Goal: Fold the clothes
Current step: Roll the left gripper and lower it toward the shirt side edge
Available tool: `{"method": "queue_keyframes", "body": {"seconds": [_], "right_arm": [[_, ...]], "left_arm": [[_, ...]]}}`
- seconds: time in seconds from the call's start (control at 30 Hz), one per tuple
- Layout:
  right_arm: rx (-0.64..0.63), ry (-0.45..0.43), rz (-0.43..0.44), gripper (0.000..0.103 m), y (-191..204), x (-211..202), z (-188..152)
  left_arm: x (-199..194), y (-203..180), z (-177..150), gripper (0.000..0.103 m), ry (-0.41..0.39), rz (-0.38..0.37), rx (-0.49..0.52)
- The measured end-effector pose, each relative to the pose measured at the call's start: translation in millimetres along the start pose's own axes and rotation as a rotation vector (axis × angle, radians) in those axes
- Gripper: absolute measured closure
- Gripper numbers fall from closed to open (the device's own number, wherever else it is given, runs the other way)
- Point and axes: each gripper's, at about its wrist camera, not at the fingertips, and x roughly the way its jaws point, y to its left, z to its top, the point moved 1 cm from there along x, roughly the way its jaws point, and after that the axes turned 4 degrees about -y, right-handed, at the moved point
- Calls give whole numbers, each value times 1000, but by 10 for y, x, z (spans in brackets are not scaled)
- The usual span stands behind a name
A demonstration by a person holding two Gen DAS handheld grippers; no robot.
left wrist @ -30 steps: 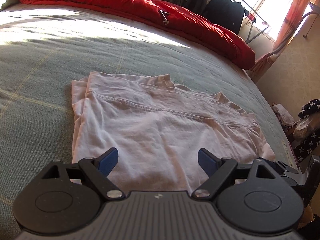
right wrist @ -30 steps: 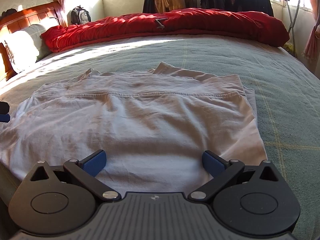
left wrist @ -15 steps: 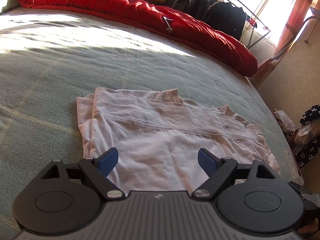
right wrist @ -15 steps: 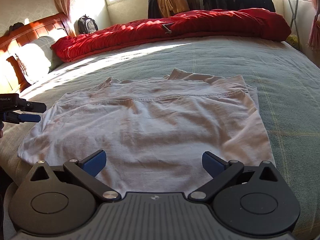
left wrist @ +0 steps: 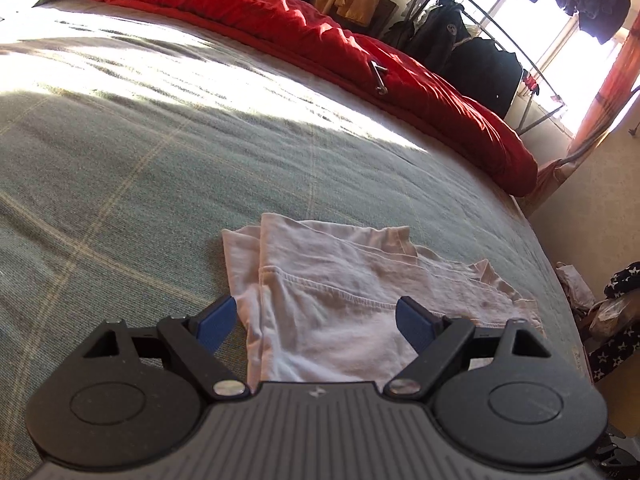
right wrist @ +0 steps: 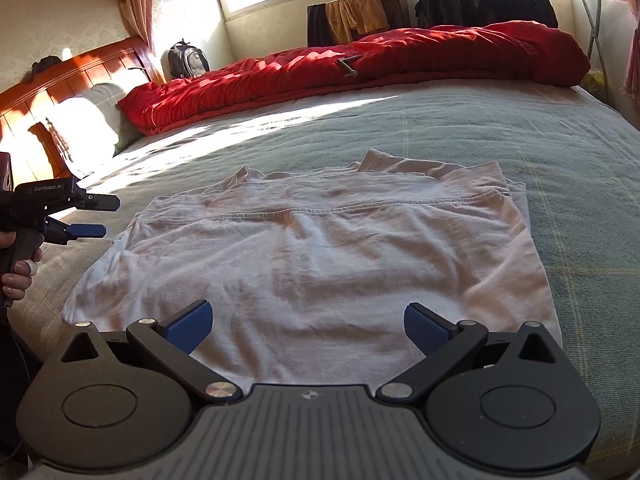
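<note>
A: Left gripper (left wrist: 316, 322) — jaws spread wide, blue pads (left wrist: 214, 323) well apart, nothing held between them. Hovering over the near edge of the white shirt (left wrist: 344, 312), no contact visible.

B: Same for the right gripper (right wrist: 308, 326): jaws fully spread, empty, poised above the shirt's (right wrist: 320, 256) near hem. Touching the cloth? Cannot tell.

A: Shirt lying flat on the bed (left wrist: 120, 184), folded over once, stitched hem running across it, a sleeve edge peeking out at the far side of the shirt.

B: Bed covered with a grey-green checked blanket (right wrist: 560, 152). Beyond the shirt, a red duvet (right wrist: 400, 60) bunched along the far edge of the bed, sun patch just before it.

A: Behind the duvet, dark jackets on a drying rack (left wrist: 480, 60), bright window (left wrist: 560, 52), orange curtain (left wrist: 616, 68).

B: Seen from the right wrist only: wooden headboard (right wrist: 60, 96) and pillow (right wrist: 92, 120) left of the shirt, a backpack (right wrist: 188, 60) by the wall, and the left gripper (right wrist: 92, 216) from the side, off the shirt's left edge, gripped by a hand (right wrist: 18, 276), jaws parted.

A: Seen from the left wrist only: floor clutter right of the bed, including a star-patterned dark fabric (left wrist: 612, 352).
</note>
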Motion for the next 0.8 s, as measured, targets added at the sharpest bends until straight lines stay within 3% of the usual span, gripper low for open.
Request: {"method": "queue_keyframes", "body": {"seconds": [0.03,0.1,0.17,0.47,0.8], "right_arm": [[7,6,6,0,1,6,-1],[26,19,21,0,-3,16,0],[61,25,45,0,-25,15,2],[97,52,32,0,-48,102,27],[82,81,18,0,19,220,52]], "left_arm": [[13,91,8,19,3,-1,-39],[61,268,-10,35,21,-24,-112],[85,383,-60,44,37,-63,-164],[127,516,-252,44,162,-219,-226],[644,530,-8,44,203,-302,-243]]}}
